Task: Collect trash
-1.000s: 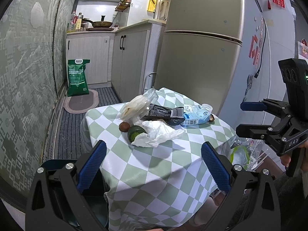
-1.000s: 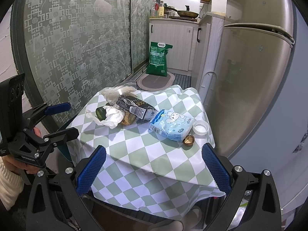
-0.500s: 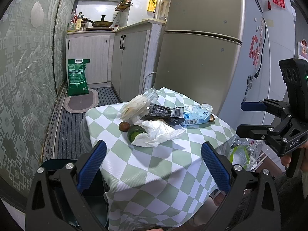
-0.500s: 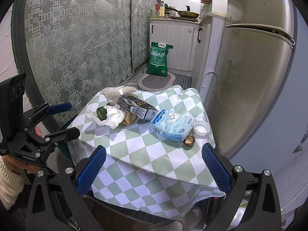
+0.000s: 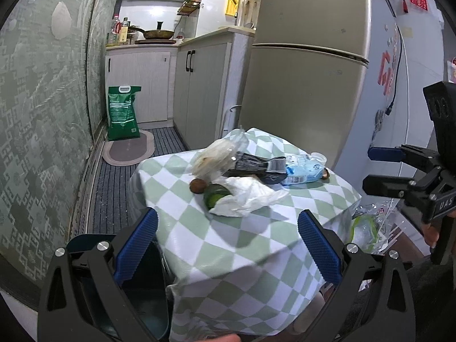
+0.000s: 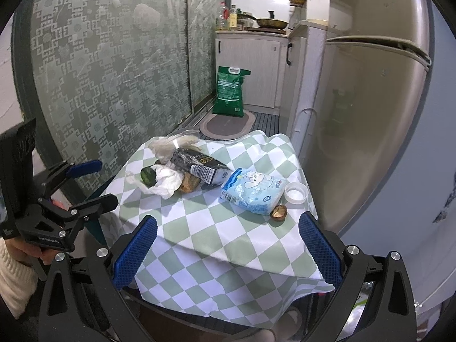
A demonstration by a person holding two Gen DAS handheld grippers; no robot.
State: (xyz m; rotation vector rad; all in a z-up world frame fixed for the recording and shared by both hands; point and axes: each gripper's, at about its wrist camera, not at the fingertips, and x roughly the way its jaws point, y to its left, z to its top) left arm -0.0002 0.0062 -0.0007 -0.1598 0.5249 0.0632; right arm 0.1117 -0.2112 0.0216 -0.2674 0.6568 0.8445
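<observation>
Ahead, trash (image 6: 199, 171), left tool (image 5: 228, 242) (open)

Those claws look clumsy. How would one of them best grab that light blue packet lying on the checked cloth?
The light blue packet lies flat, so probably pinch its near edge, coming in low from the right gripper. That edge faces bare tablecloth; the white cup and a brown scrap crowd its right end.
</observation>
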